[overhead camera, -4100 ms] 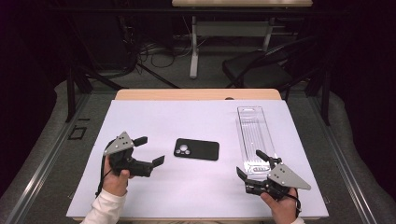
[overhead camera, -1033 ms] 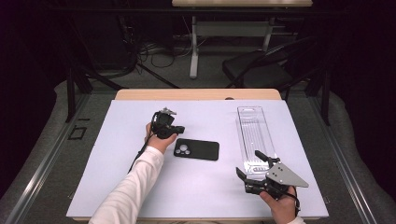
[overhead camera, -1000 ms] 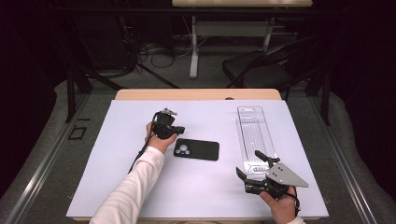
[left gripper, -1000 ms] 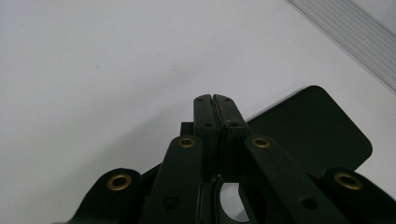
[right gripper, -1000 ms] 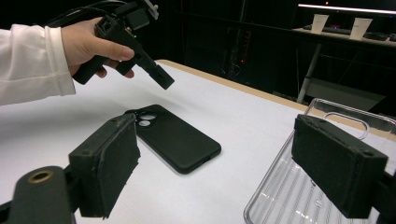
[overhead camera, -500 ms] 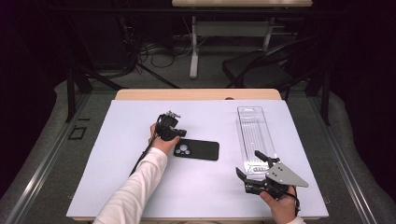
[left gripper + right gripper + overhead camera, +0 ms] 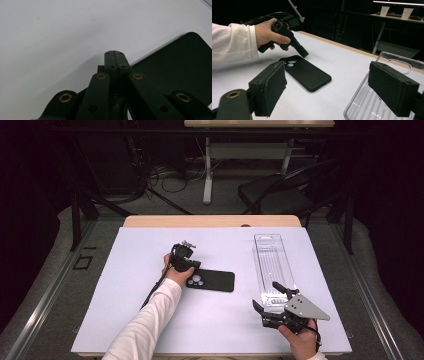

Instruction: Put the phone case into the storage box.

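A black phone [image 7: 211, 280] lies flat with its back up and its camera rings at its left end, in the middle of the white table [image 7: 125, 285]. My left gripper [image 7: 194, 265] is shut with nothing in it and tilts down at the phone's far left corner. In the left gripper view the closed tips [image 7: 113, 53] sit just beside the phone's edge [image 7: 180, 70]. My right gripper [image 7: 266, 296] stands open near the front right, jaws wide apart and empty. The right gripper view has the phone [image 7: 307, 72] and the left gripper [image 7: 304, 53] ahead of its pads [image 7: 272, 87].
A clear plastic tray [image 7: 272, 265] lies lengthwise at the right of the table, its near end just beyond my right gripper; it also appears as the clear tray [image 7: 372, 105]. Past the table's far wooden edge [image 7: 210, 221] are a dark chair [image 7: 280, 195] and floor cables.
The left gripper went from the near left of the table to the phone's far left corner, then dropped a little closer to it. The right gripper, phone and tray stayed put.
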Demonstrator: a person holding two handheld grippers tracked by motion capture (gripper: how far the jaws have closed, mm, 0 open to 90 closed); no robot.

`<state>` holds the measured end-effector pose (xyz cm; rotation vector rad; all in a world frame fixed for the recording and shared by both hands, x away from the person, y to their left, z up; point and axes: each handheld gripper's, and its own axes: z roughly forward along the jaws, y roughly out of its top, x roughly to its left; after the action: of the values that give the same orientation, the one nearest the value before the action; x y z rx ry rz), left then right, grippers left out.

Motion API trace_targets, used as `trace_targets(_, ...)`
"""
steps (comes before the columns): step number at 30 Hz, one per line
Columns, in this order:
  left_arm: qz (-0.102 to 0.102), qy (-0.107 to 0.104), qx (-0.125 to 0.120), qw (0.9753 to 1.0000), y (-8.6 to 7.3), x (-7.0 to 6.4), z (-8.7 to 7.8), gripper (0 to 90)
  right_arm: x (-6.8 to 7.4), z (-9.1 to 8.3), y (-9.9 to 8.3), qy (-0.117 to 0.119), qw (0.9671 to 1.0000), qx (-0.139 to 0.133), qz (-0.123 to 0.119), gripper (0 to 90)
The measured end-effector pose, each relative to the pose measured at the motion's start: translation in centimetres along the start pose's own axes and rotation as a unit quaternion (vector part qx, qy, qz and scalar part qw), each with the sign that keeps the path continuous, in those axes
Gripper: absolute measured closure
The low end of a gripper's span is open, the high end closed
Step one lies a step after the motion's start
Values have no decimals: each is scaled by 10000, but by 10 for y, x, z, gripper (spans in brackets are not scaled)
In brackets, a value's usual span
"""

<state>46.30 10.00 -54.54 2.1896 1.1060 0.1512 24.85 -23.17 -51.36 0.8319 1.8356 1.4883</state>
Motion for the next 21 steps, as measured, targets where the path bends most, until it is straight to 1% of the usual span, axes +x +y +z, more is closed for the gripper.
trace_targets(15, 96, -25, 144, 9998, -1, 1, -2, 900, 0, 0, 0, 7, 10000, 24, 26, 140)
trace_targets(21, 195, -59, 266, 9994, -2, 0, -5, 900, 0, 0, 0, 8, 10000, 8, 23, 140)
